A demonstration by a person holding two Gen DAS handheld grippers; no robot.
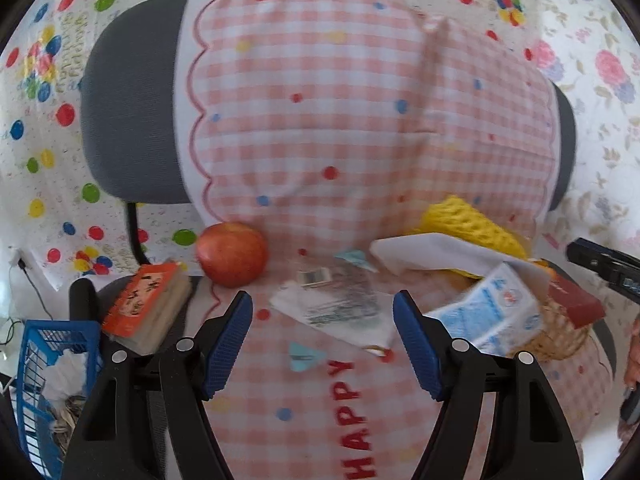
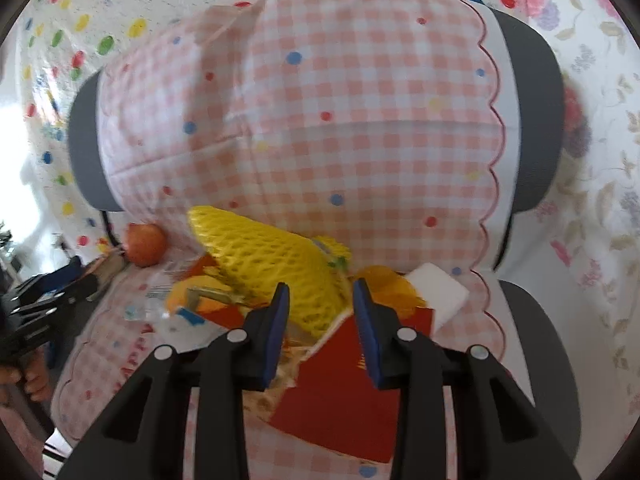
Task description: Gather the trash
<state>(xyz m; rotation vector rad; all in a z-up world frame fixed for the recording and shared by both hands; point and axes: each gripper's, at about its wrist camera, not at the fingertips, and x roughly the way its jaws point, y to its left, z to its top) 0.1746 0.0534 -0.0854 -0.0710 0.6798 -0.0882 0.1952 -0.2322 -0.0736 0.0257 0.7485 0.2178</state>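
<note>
My left gripper (image 1: 322,344) hangs wide open and empty over a crumpled wrapper (image 1: 336,308) at lower centre, on the checked cloth (image 1: 312,120). My right gripper (image 2: 322,320), jaws partly apart and gripping nothing, frames the yellow foam net (image 2: 272,260) above a red box (image 2: 340,400). An apple (image 1: 232,254) sits centre-left.

Before you: chair (image 1: 120,128), grey. Cloth (image 1: 320,120) over it, pink-and-white gingham with red, blue and yellow dots, a red scalloped edge, red lettering. Apple (image 1: 232,254), red. Foam net (image 2: 272,264), yellow. Carton (image 2: 340,392), red. Booklet (image 1: 146,300) at the cloth's left edge, orange. Pack (image 1: 488,312), white with blue print. Basket (image 1: 36,392), blue. Both grippers: black with blue pads (image 1: 228,344).
</note>
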